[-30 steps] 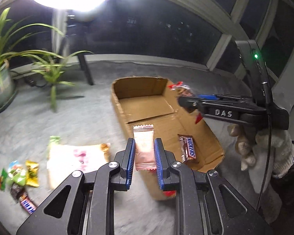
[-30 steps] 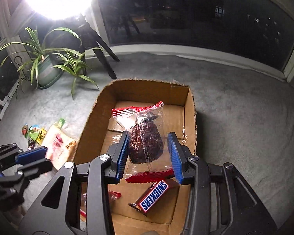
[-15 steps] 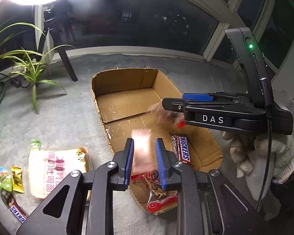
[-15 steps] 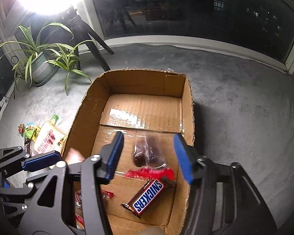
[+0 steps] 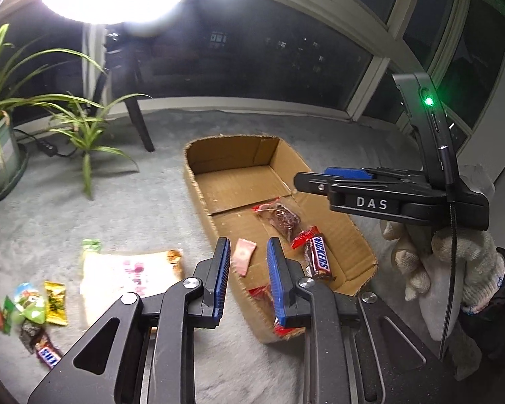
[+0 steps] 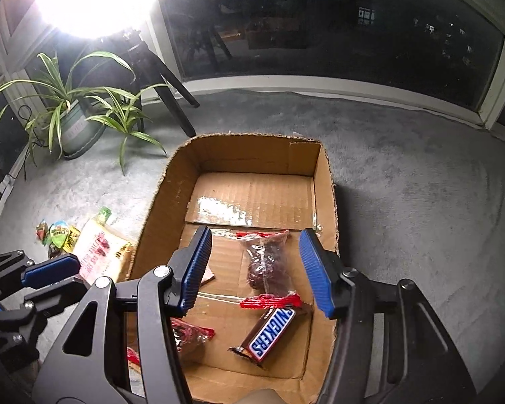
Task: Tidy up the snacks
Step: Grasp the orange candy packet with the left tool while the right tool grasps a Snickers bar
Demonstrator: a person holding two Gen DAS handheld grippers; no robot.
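An open cardboard box (image 5: 198,181) (image 6: 326,181) lies on the grey carpet. In it lie a clear bag of dark snacks with red ends (image 5: 281,217) (image 6: 266,262), a Snickers bar (image 5: 318,257) (image 6: 271,333) and another red-ended bag (image 6: 188,335). A pink wrapper (image 5: 245,260) is in the box, seen between my left jaws without touching them. My left gripper (image 5: 247,281) is open above the box's near corner. My right gripper (image 6: 259,269) is open and empty above the box; it also shows in the left wrist view (image 5: 326,180).
Left of the box on the carpet lie a flat white-and-pink snack packet (image 5: 131,269) (image 6: 99,252) and several small sweets (image 5: 30,306) (image 6: 55,232). A potted plant (image 6: 74,124) and a dark tripod leg (image 5: 139,128) stand at the back. Windows line the far wall.
Both grippers opened. The right one dropped the clear bag and the left one released the pink wrapper; both now lie in the box.
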